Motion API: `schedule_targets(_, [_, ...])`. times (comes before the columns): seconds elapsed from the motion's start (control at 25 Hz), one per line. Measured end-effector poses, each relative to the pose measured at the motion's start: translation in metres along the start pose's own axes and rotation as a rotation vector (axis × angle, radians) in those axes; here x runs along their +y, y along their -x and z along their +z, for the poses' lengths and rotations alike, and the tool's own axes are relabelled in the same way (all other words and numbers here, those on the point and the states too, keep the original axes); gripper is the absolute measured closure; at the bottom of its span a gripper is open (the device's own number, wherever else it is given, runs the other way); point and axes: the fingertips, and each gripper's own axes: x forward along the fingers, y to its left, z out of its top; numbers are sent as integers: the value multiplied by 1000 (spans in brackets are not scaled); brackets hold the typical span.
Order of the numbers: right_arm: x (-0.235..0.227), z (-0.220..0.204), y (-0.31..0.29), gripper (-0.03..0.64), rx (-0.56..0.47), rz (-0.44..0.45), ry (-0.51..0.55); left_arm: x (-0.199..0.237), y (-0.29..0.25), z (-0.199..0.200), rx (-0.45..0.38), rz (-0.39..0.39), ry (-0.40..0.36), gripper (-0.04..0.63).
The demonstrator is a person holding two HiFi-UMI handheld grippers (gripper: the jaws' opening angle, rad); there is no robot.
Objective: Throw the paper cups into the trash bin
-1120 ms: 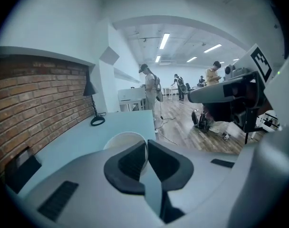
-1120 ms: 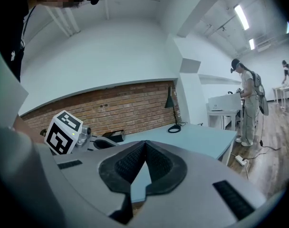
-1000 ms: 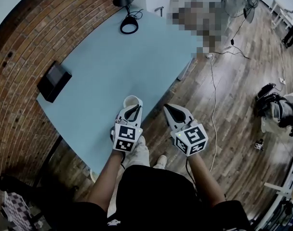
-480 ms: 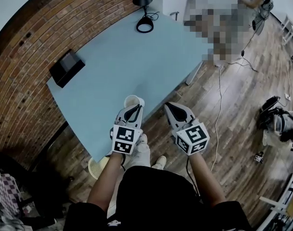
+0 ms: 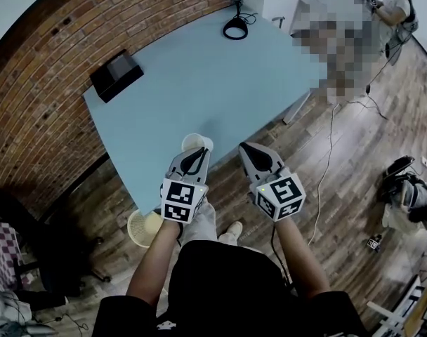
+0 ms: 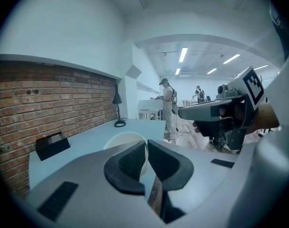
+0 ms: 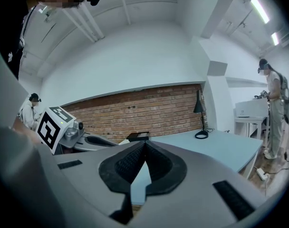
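Left gripper (image 5: 195, 157) is clamped on the paper cup (image 5: 196, 142) over the blue table's (image 5: 199, 83) near edge, right gripper (image 5: 250, 151) pinched together empty, trash bin (image 5: 138, 229) on the floor beside the table.

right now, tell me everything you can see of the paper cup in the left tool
The paper cup is plain white, with a round open rim and a thin wall that looks like paper. It is held mouth up and roughly upright. Its near wall is pinched between the pads of the left tool, apparently one pad inside the rim and one outside. Nothing else visibly touches it. In the head view it appears over the near edge of the light blue table. Nothing shows inside it.
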Motion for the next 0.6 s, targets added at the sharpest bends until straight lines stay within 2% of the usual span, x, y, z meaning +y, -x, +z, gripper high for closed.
schedule_targets(0.6, [70,-1,-37,612,23,119,25,41,64,-4,-70,80,119,568])
